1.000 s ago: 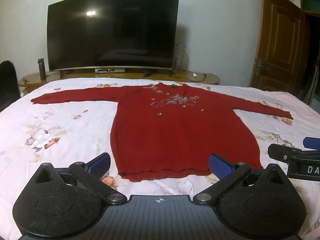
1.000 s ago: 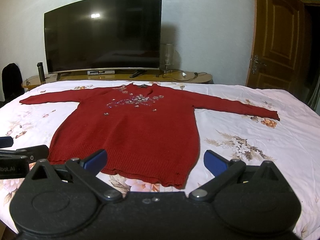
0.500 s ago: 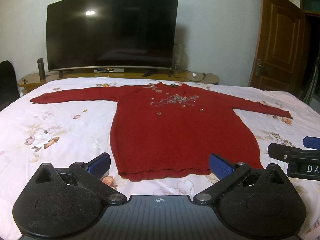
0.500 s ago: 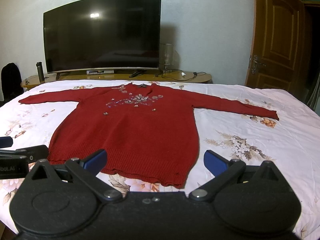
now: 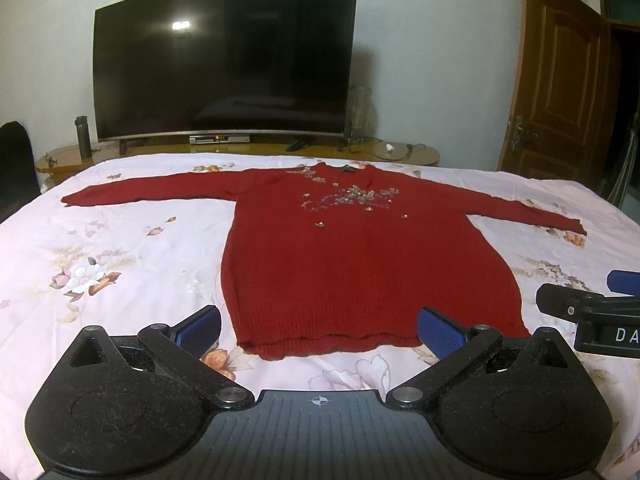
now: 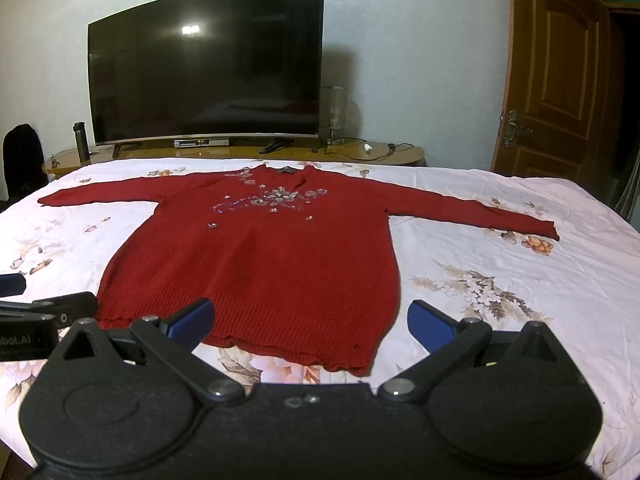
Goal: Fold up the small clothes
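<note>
Nothing has shifted: both tools gape empty before the red sweater; lettering reads "DA".

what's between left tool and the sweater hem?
Nothing but bare floral bedsheet. In the left wrist view the open left tool hangs just short of the red sweater, whose hem lies flat between its pads.

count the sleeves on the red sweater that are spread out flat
2. The left sleeve stretches toward the bed's left edge; the right sleeve stretches toward the door side. Neither is folded in yet.
</note>
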### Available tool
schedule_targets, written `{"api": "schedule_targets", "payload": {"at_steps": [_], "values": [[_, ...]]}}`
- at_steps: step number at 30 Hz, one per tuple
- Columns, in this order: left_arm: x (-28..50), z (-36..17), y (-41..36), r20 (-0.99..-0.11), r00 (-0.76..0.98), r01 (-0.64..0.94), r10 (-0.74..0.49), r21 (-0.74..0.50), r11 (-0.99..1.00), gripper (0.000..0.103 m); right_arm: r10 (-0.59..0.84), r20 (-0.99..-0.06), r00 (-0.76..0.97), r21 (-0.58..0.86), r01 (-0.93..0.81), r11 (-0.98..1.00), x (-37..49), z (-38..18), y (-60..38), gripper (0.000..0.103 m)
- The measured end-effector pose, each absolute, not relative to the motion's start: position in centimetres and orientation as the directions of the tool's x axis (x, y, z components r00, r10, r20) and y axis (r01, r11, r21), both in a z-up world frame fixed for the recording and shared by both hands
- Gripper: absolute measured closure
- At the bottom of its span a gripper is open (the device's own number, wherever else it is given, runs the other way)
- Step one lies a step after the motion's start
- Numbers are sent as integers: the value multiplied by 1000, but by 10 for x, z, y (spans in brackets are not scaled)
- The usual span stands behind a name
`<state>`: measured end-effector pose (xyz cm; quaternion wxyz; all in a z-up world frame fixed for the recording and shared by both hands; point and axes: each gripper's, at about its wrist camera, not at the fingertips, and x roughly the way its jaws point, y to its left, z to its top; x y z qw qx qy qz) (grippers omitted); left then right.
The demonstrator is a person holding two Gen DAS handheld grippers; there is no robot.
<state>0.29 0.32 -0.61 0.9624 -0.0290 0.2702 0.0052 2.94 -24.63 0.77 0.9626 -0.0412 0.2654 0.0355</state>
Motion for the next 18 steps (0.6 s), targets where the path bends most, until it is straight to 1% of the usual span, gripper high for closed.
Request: {"api": "schedule_targets", "payload": {"at_steps": [18], "values": [[2,-7,5,-521,854,-29,-2,-52,998,0,46,-511,858,-67,-93,993,29,6,-247,1]]}}
